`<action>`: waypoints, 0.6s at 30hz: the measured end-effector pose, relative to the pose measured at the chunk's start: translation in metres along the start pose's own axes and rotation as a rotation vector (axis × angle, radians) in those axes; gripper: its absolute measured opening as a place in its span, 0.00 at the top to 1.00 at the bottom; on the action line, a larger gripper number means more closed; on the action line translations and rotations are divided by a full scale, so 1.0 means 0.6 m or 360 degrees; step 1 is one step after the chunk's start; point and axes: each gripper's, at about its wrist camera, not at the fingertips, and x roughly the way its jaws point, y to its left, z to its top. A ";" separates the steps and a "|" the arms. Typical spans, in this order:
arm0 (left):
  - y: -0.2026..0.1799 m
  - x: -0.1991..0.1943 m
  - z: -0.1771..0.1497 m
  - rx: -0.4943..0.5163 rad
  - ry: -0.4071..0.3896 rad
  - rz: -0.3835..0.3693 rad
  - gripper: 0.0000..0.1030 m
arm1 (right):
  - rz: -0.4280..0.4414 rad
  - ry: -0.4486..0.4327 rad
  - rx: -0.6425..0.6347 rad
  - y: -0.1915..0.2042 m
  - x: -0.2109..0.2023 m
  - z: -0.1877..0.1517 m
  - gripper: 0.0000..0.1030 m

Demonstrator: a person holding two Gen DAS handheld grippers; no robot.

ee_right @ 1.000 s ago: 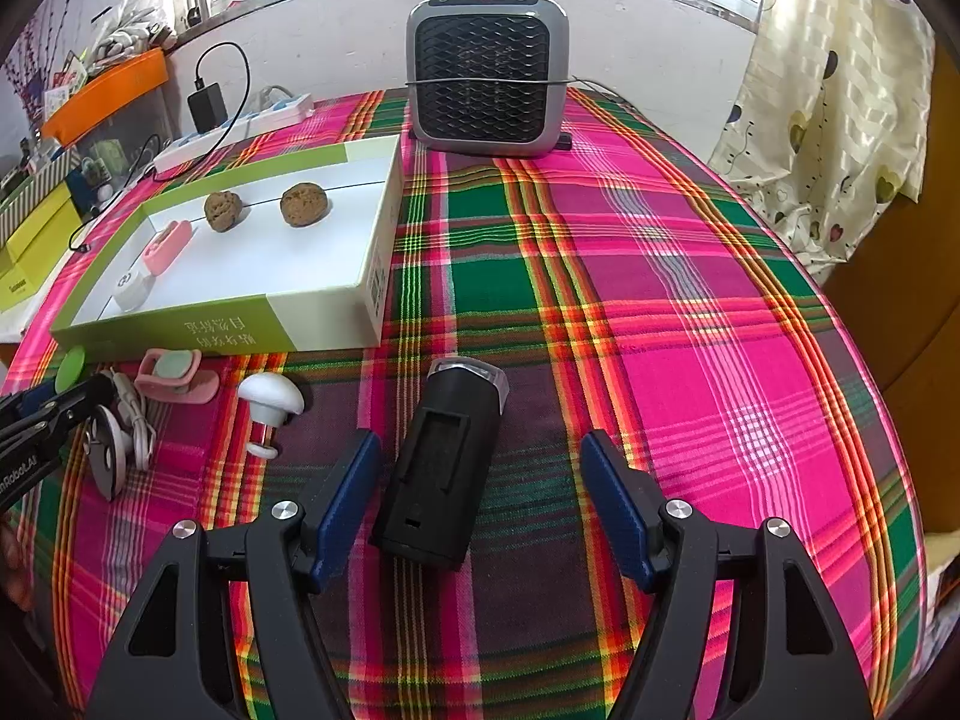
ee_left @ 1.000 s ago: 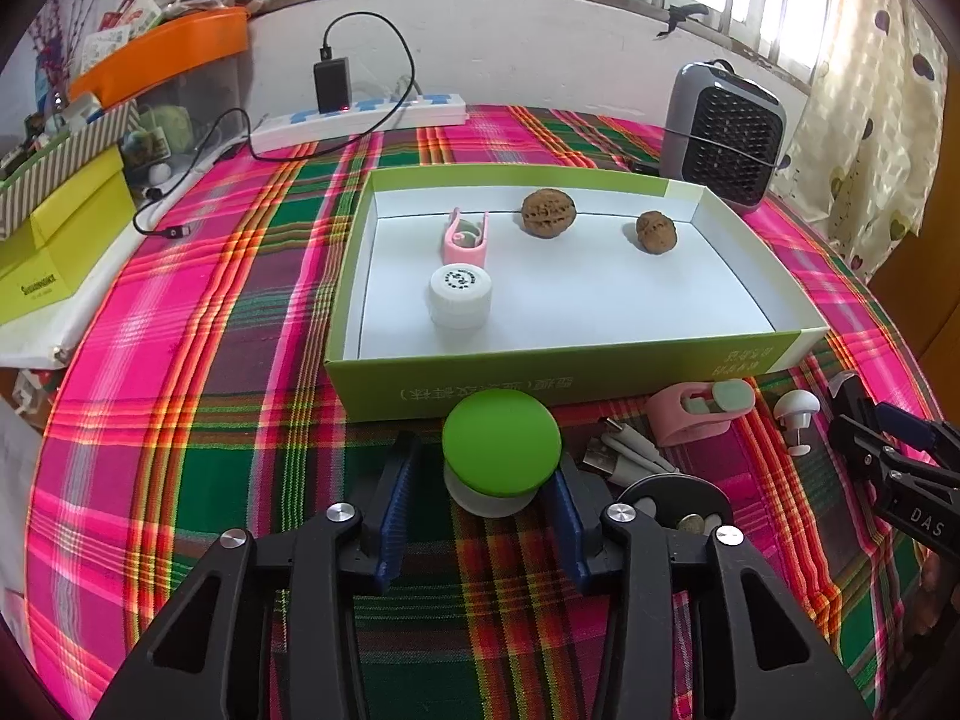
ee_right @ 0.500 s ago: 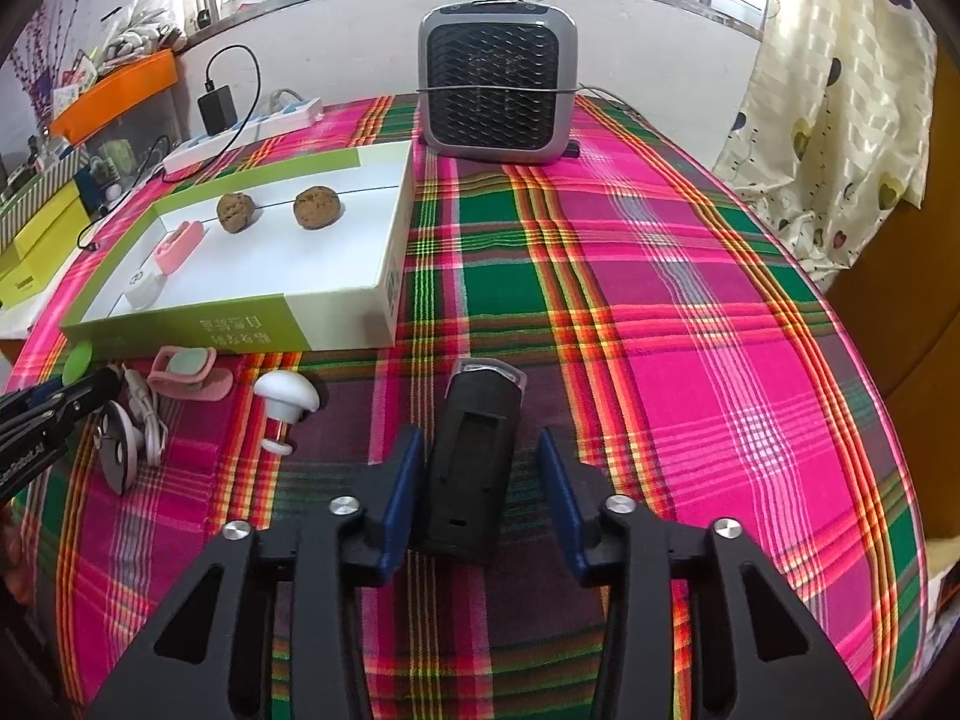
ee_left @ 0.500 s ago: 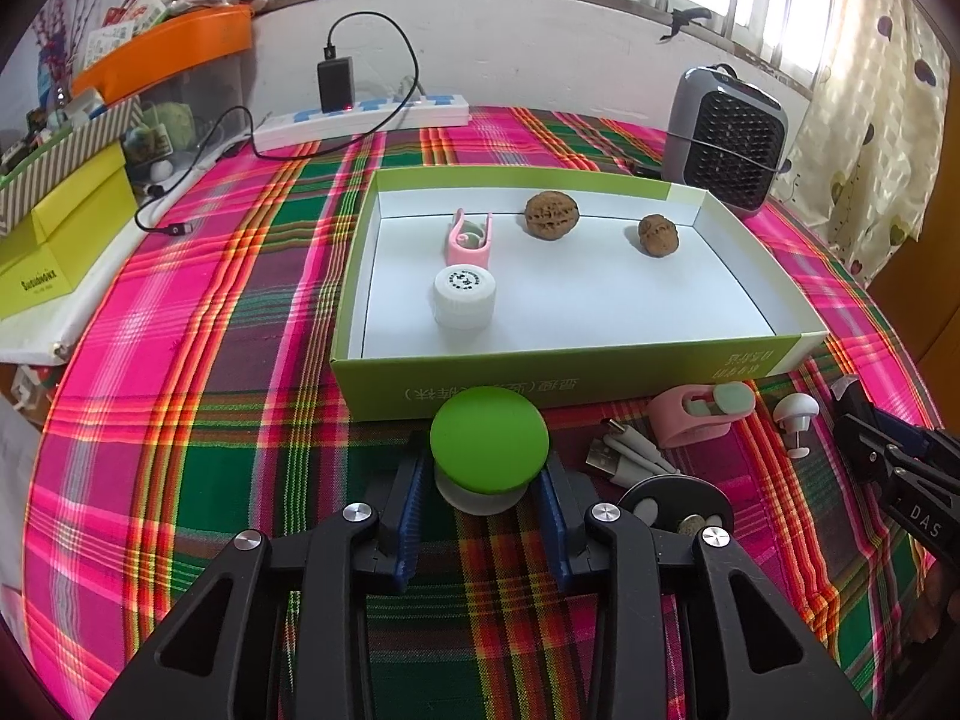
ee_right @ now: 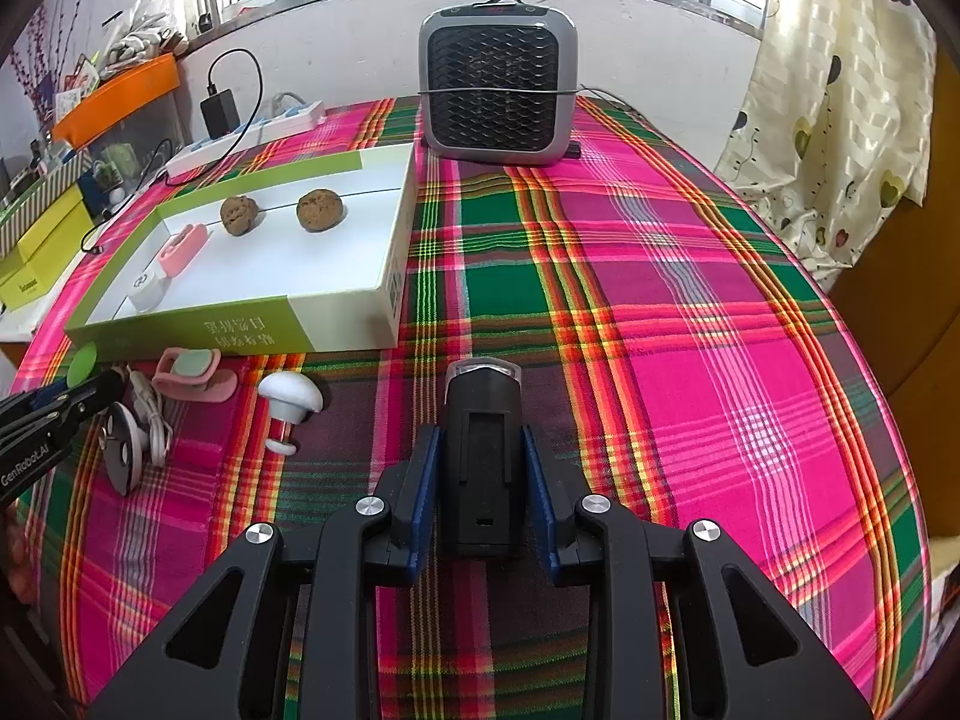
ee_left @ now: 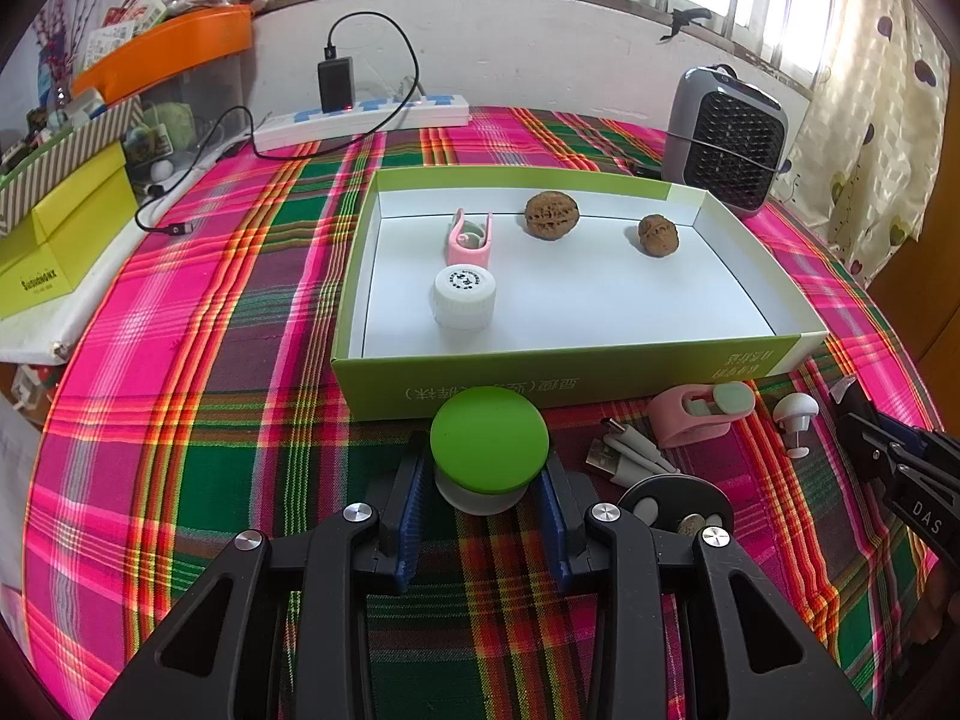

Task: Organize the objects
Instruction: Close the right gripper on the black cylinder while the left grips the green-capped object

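Far left, off the plaid tablecloth (ee_left: 198, 312): yellow box (ee_left: 66, 240), striped box and orange tray (ee_left: 174, 42). Far edge: white power strip (ee_left: 360, 117) with a black charger (ee_left: 335, 84) plugged in.

Centre-left: shallow green-walled box (ee_left: 540, 384), white inside, its long axis running left to right. Contents, left to right: white screw cap (ee_left: 464, 297), near; pink clip (ee_left: 470, 237) just beyond it, long axis pointing away toward the far wall; large walnut (ee_left: 551, 214) by the far wall; small walnut (ee_left: 657, 234), apart to the right.

Left gripper (ee_left: 486, 516): blue pads pressed on either side of the pale base of a green-topped round jar (ee_left: 489, 447). The jar stands upright on the cloth, just near of the box's front wall.

Right of the jar, loose on the cloth: white USB cable (ee_left: 624, 459); black round disc (ee_left: 675, 501), partly hidden behind the left gripper; second pink clip (ee_left: 699, 414), long axis left to right, green end to the right; white mushroom-shaped knob (ee_right: 288, 405), tipped over, cap toward the box.

Right gripper (ee_right: 480, 492): jaws narrow and closing, pads against both flanks of a black bike light (ee_right: 483, 456). The light lies flat on the cloth, long axis straight away from the gripper, lens end pointing far, toward the grey heater (ee_right: 498, 96) at the far edge.

Far right: spotted curtain (ee_right: 840, 108).
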 end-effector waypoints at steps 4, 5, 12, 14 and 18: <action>0.000 -0.002 0.000 0.0006 0.0003 -0.0003 0.71 | 0.0014 -0.0001 0.0004 -0.001 -0.001 0.000 0.72; 0.000 -0.003 0.000 0.0005 0.0005 -0.0007 0.71 | 0.0022 -0.0001 0.0007 -0.001 -0.001 0.000 0.72; -0.001 -0.017 0.004 0.0024 -0.0021 -0.0028 0.85 | 0.0065 -0.0031 -0.0009 0.006 -0.012 0.003 0.72; -0.001 -0.014 0.002 0.0026 -0.0015 -0.0033 0.85 | 0.0068 -0.0039 -0.0016 0.009 -0.014 0.004 0.72; -0.001 -0.007 0.001 0.0022 -0.0018 -0.0032 0.85 | 0.0072 -0.0031 -0.0019 0.008 -0.013 0.003 0.72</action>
